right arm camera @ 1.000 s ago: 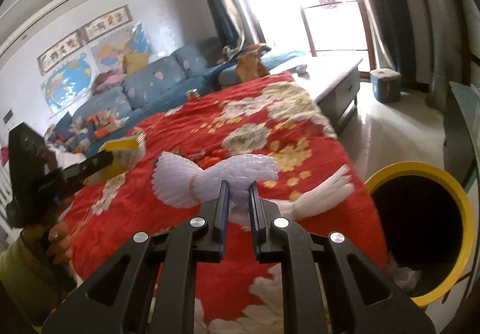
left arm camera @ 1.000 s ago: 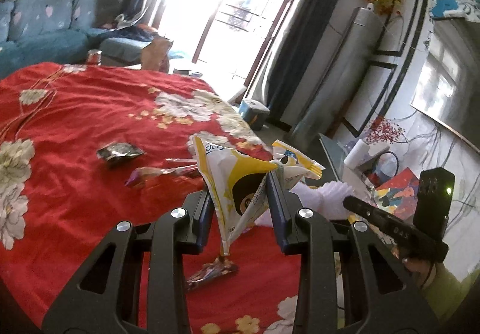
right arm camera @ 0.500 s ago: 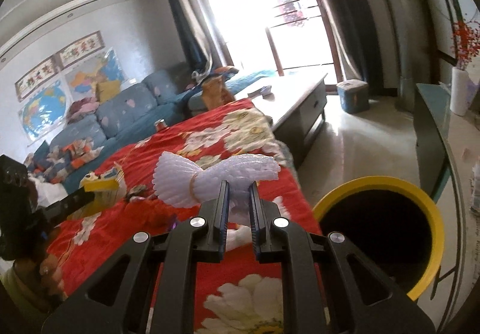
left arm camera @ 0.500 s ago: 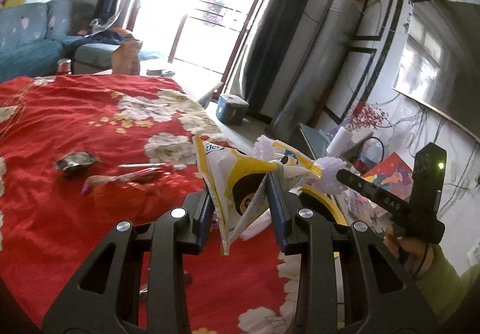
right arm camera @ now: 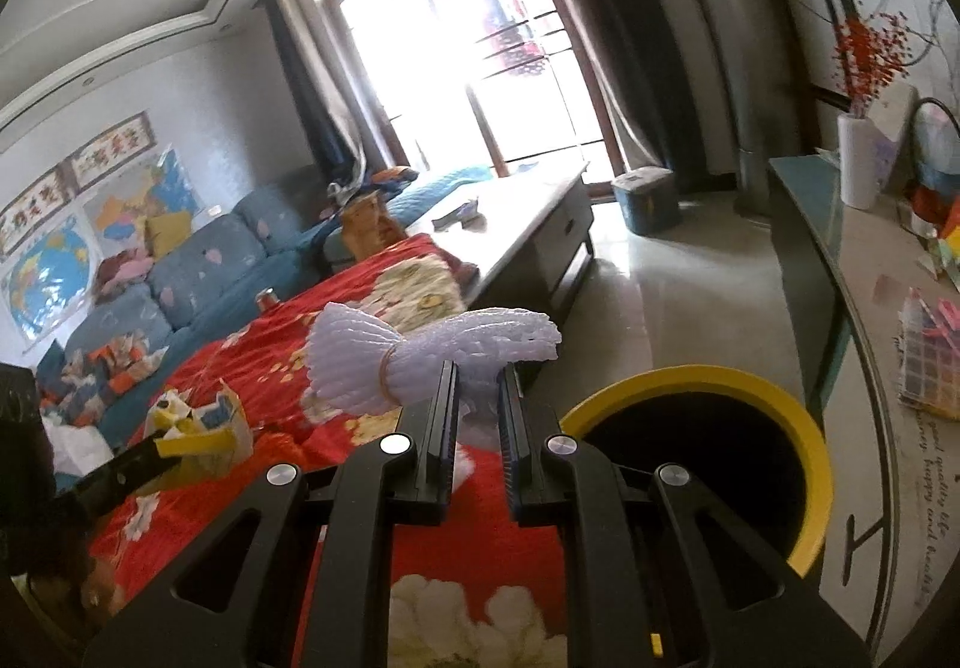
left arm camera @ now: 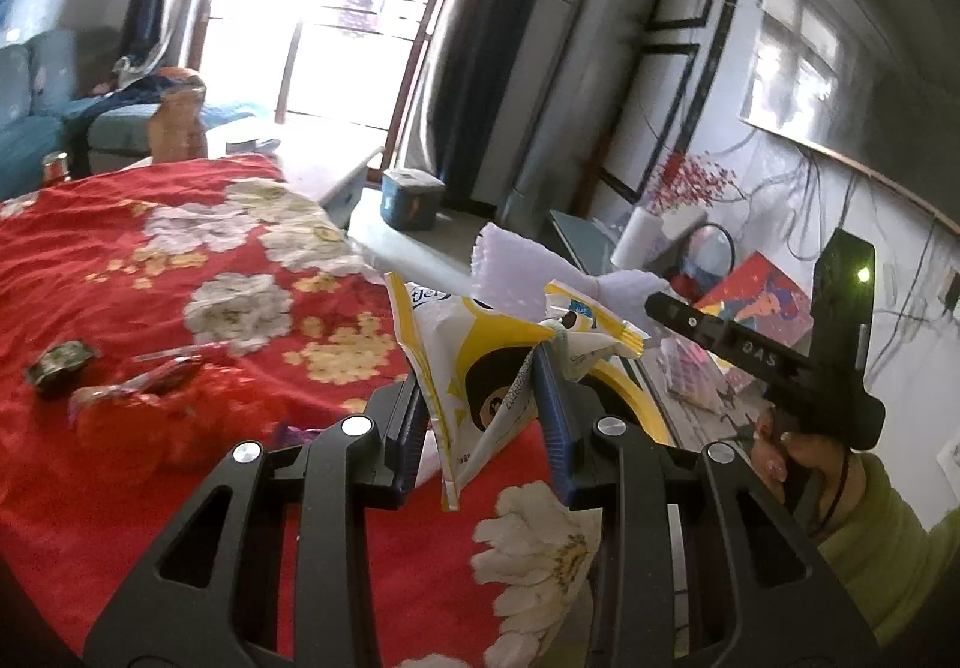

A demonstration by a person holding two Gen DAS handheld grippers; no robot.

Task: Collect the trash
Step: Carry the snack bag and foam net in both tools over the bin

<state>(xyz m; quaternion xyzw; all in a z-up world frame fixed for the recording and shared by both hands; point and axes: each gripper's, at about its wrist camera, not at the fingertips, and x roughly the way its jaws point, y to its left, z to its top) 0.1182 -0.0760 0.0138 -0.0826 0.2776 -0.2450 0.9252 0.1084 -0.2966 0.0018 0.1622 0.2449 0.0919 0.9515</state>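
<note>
My left gripper [left arm camera: 483,368] is shut on a yellow and white snack wrapper [left arm camera: 474,362] and holds it above the edge of the red flowered table [left arm camera: 180,260]. My right gripper [right arm camera: 478,374] is shut on a white foam net [right arm camera: 432,350] tied with a rubber band, just left of the yellow-rimmed trash bin [right arm camera: 720,386]. The bin's rim [left arm camera: 624,386] shows behind the wrapper in the left wrist view. The foam net [left arm camera: 516,266] and right gripper [left arm camera: 654,303] show there too. The wrapper [right arm camera: 204,428] shows at left in the right wrist view.
A dark crumpled wrapper [left arm camera: 60,362] and a pink-orange wrapper [left arm camera: 138,386] lie on the cloth at left. A low cabinet [right arm camera: 840,272] with a white vase [right arm camera: 858,158] stands right of the bin. A blue sofa [right arm camera: 198,272] and a coffee table [right arm camera: 528,212] lie beyond.
Both grippers have swung right toward the bin with their trash still held. The bin's mouth now sits closer to the right gripper, and the table has slid left in the views.
</note>
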